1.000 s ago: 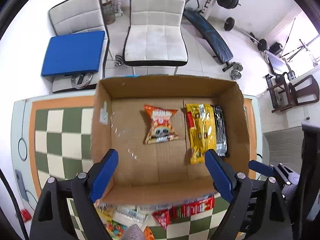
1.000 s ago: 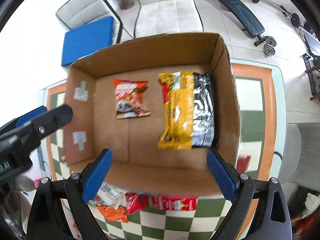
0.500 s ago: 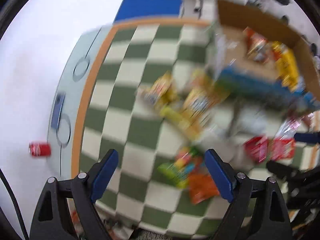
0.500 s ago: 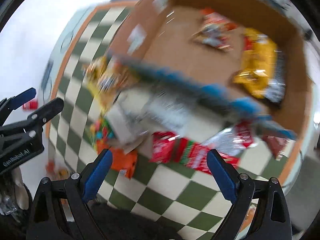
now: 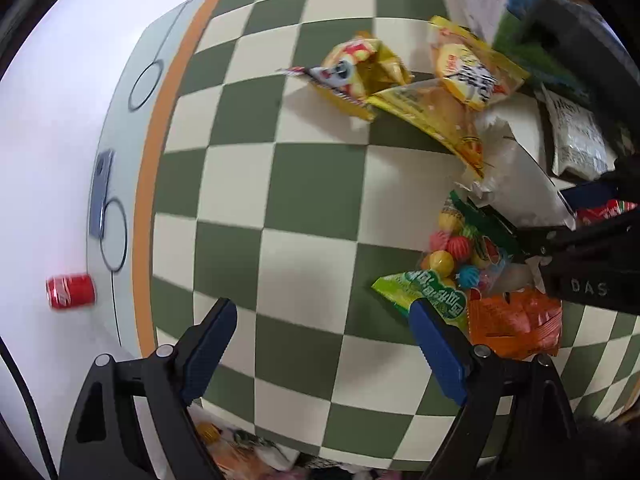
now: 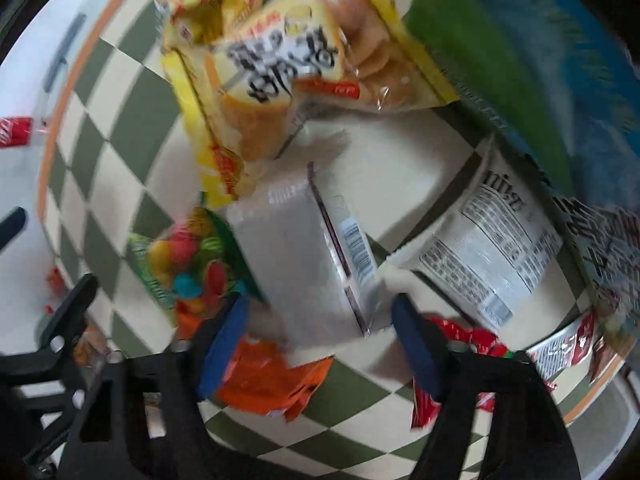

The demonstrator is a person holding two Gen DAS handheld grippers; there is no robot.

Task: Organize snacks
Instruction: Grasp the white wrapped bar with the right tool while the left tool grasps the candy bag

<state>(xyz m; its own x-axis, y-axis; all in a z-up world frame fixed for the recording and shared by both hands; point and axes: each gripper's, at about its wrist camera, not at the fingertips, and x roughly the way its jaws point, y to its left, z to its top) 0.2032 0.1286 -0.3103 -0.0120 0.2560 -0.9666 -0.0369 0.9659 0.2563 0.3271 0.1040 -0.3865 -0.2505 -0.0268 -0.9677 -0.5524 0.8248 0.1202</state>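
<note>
Counting snacks on the checkered table (image 5: 280, 208): three yellow packs (image 5: 476, 74), one candy-ball bag (image 5: 460, 248), one orange pouch (image 5: 516, 324), one silver-white pack (image 6: 304, 264), one white label-side pack (image 6: 488, 244), and red wrappers (image 6: 472, 340) too blurred to count. One red can (image 5: 70, 291) lies on the floor beside the table.

Left gripper (image 5: 320, 344) hovers over bare squares, fingers spread wide, holding nothing. Right gripper (image 6: 320, 340) sits low with fingers released either side of the silver-white pack's near end; contact unclear from blur.

Versus 1 s ago: both cameras looked into the cardboard box with three packs inside; now both have swung down onto the loose pile, and the box is out of frame.
</note>
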